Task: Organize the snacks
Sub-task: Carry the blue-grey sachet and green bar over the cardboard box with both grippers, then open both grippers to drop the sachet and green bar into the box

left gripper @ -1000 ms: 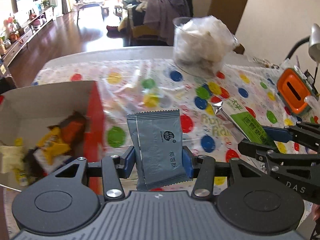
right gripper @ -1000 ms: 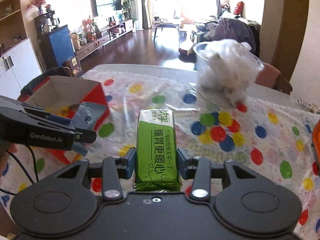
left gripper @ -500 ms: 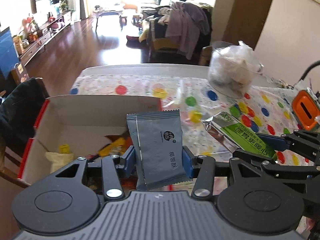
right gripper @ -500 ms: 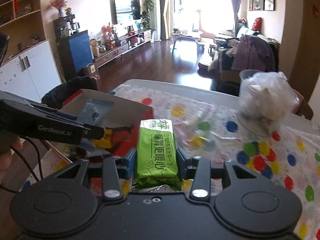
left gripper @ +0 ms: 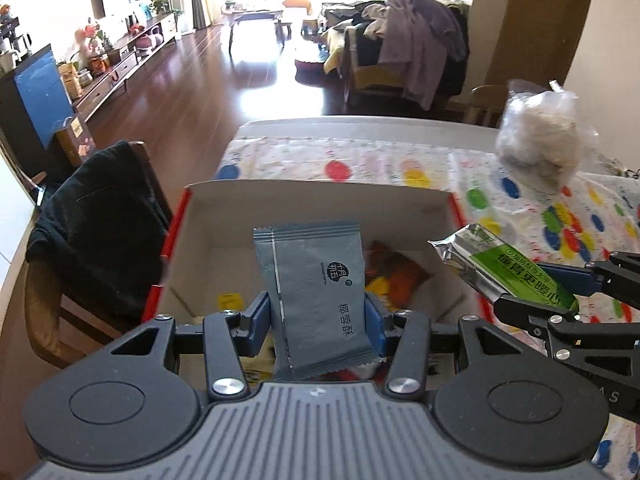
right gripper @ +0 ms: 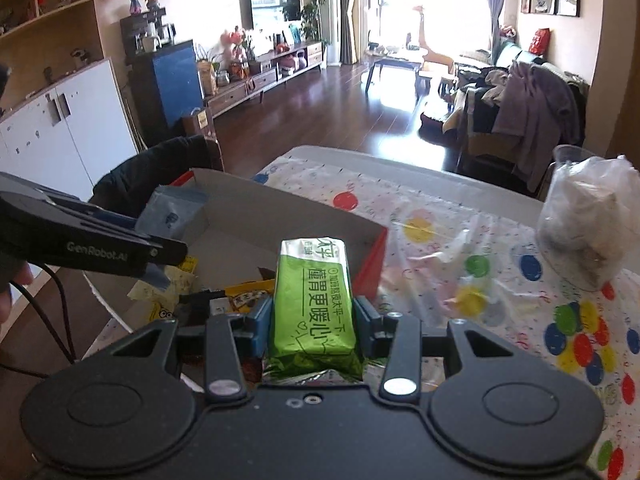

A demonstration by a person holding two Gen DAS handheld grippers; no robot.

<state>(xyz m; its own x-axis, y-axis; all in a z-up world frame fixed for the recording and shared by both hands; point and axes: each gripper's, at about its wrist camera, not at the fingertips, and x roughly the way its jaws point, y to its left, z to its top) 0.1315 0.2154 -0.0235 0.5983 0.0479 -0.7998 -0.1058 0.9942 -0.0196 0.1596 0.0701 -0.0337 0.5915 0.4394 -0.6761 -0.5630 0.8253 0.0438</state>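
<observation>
My left gripper (left gripper: 318,320) is shut on a grey snack packet (left gripper: 316,292), held upright over the open cardboard box (left gripper: 320,204) with red outer sides. My right gripper (right gripper: 314,320) is shut on a green biscuit pack (right gripper: 312,300), which hangs over the box's right part (right gripper: 320,216). In the left wrist view the green pack (left gripper: 508,268) pokes in from the right above the box's right wall. Several loose snacks (right gripper: 240,296) lie in the box bottom. From the right wrist view the left gripper (right gripper: 156,248) and its grey packet (right gripper: 172,216) show at the left.
The table carries a cloth with coloured dots (right gripper: 500,272). A clear tub stuffed with a plastic bag (right gripper: 588,224) stands at the far right. A wooden chair with a black garment (left gripper: 96,236) sits just left of the box. A person's fingers (right gripper: 12,280) show at the left edge.
Both grippers have swung left across the table with their packs still gripped. They went from beside the box to above its open top. The tub has slid toward the right edge of both views.
</observation>
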